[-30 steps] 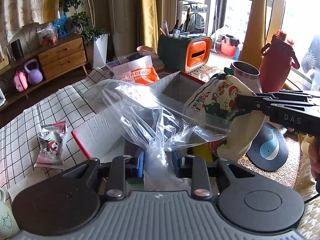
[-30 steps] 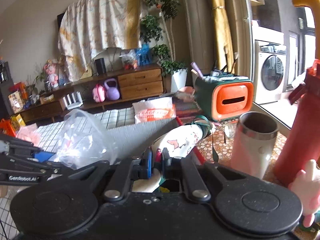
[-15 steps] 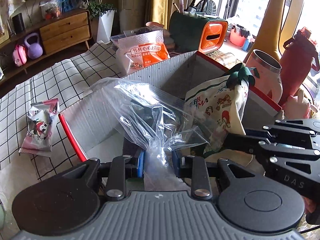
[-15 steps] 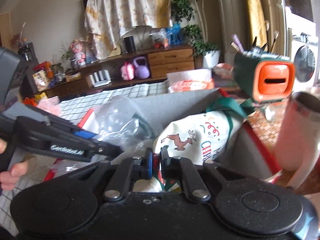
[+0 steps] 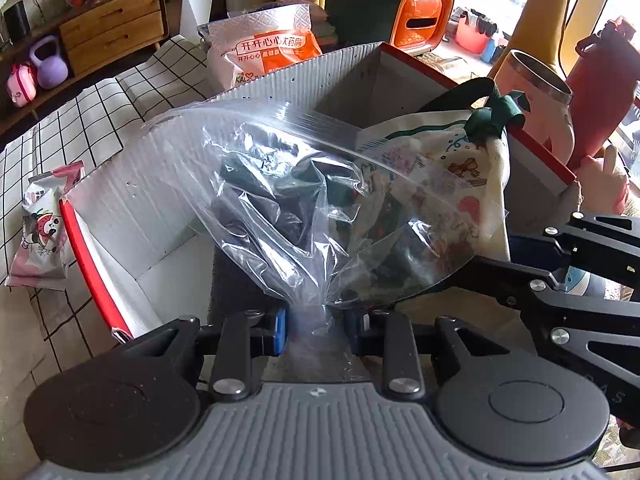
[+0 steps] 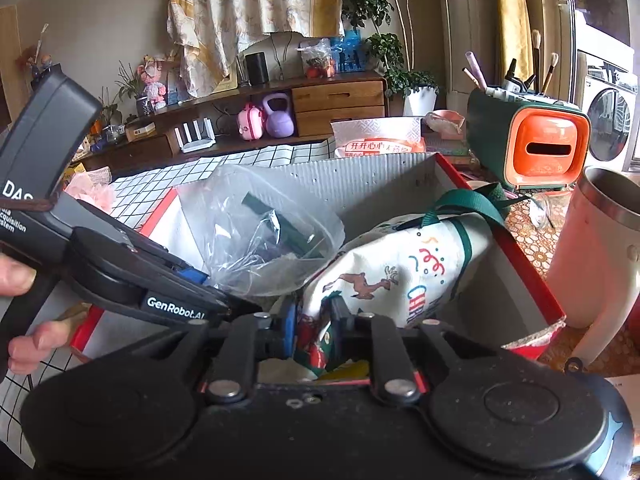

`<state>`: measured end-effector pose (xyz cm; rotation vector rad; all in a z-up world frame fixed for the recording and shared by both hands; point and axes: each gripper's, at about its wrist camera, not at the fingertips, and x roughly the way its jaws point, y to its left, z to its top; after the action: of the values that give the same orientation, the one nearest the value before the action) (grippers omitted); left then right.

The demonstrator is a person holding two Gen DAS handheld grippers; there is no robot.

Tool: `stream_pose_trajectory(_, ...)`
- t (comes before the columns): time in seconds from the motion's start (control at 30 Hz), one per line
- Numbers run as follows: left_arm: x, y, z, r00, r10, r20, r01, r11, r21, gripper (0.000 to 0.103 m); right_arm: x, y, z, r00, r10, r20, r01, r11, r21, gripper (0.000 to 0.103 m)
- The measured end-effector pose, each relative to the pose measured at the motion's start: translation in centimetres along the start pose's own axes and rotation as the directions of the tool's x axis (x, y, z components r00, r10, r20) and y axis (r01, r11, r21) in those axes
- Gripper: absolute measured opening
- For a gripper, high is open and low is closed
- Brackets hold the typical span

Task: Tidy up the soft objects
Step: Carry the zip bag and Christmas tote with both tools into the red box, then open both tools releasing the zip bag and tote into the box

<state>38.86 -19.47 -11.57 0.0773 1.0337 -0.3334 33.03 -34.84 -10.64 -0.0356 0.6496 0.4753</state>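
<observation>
A clear zip bag (image 5: 280,184) with dark items inside hangs over the open red-edged cardboard box (image 5: 120,184), and my left gripper (image 5: 314,332) is shut on its bunched lower end. In the right wrist view, that bag (image 6: 260,240) and the left gripper (image 6: 208,284) sit at the box's (image 6: 360,184) left. A Christmas-print cloth bag (image 6: 392,272) with a green strap leans against the box's right wall. My right gripper (image 6: 314,328) has the bag's corner between its pads, which still touch it as the jaws are opening. The cloth bag (image 5: 460,168) partly shows through the plastic, with the right gripper (image 5: 464,276) below it.
A foil snack packet (image 5: 40,224) lies on the checked tablecloth (image 5: 100,120) left of the box. Behind the box stand an orange-white pouch (image 5: 268,52) and a green-orange container (image 6: 532,148). A steel-rimmed mug (image 6: 592,248) and red bottle (image 5: 600,80) crowd the right. A hand (image 6: 24,280) grips the left tool.
Both grippers have sunk towards the box. The cloth bag has come down into the box's right side. The right jaws have spread wider around the cloth. The left grip is unchanged.
</observation>
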Motion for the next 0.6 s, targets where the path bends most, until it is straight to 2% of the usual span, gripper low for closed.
stream_pose_trajectory(0.17,-0.5,-0.1,-0.2,1.0,0.006,0.003,-0.006,1.0,-0.001,0.028,-0.3,-0.1,0.1,1.0,-0.013,-0.004,0.013,1.0,0.0,0.024)
stream_pose_trajectory(0.23,-0.9,-0.4,-0.3,1.0,0.016,0.009,-0.016,1.0,0.013,0.028,-0.4,-0.1,0.2,1.0,-0.014,-0.008,0.014,1.0,0.003,0.033)
stream_pose_trajectory(0.27,-1.1,-0.5,-0.4,1.0,0.018,0.012,-0.018,1.0,0.021,0.029,-0.5,-0.1,0.2,1.0,-0.016,-0.01,0.016,1.0,0.007,0.034)
stream_pose_trajectory(0.37,-1.8,-0.8,-0.7,0.999,0.026,0.032,-0.027,0.999,0.031,0.034,-0.9,0.0,0.3,1.0,-0.02,-0.011,0.02,1.0,0.007,0.038)
stream_pose_trajectory(0.4,-2.1,-0.8,-0.7,0.999,0.028,0.04,-0.029,0.999,0.028,0.043,-0.9,-0.1,0.3,1.0,-0.025,-0.013,0.025,1.0,0.006,0.039)
stream_pose_trajectory(0.43,-2.5,-0.8,-0.8,0.998,0.028,0.051,-0.029,0.999,0.023,0.058,-1.1,0.0,0.4,0.999,-0.032,-0.013,0.032,0.999,0.006,0.042)
stream_pose_trajectory(0.47,-3.0,-0.7,-0.8,0.997,0.027,0.069,-0.028,0.999,0.018,0.064,-1.3,0.0,0.4,0.999,-0.038,-0.014,0.039,0.999,0.008,0.043)
stream_pose_trajectory(0.5,-3.4,-0.7,-0.9,0.996,0.026,0.086,-0.028,1.0,0.014,0.067,-1.4,0.0,0.5,0.999,-0.043,-0.016,0.043,0.999,0.013,0.044)
stream_pose_trajectory(0.6,-4.6,-0.7,-1.1,0.994,0.029,0.107,-0.03,0.999,0.011,0.067,-2.2,0.1,0.5,0.999,-0.052,-0.015,0.052,0.998,0.021,0.048)
